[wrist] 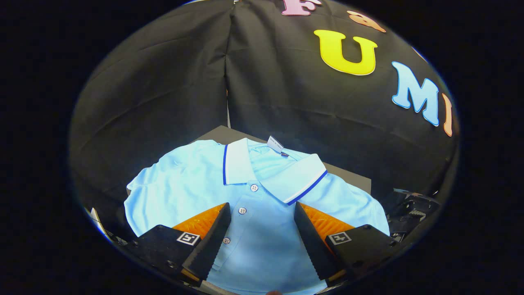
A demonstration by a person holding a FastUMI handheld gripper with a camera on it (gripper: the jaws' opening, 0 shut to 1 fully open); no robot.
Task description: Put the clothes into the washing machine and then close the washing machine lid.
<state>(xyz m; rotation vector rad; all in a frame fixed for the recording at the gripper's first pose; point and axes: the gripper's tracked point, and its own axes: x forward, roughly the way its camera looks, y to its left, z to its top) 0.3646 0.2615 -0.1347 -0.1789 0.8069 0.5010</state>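
Polo shirt, pale blue, lies spread flat on the dark counter, collar towards the booth wall. The fingers are spread wide, holding nothing, with the button placket running between them. The pick-up is the step in hand; next they must lower and pinch a fold of cloth. They seem to hover just above it, though contact is hard to judge.
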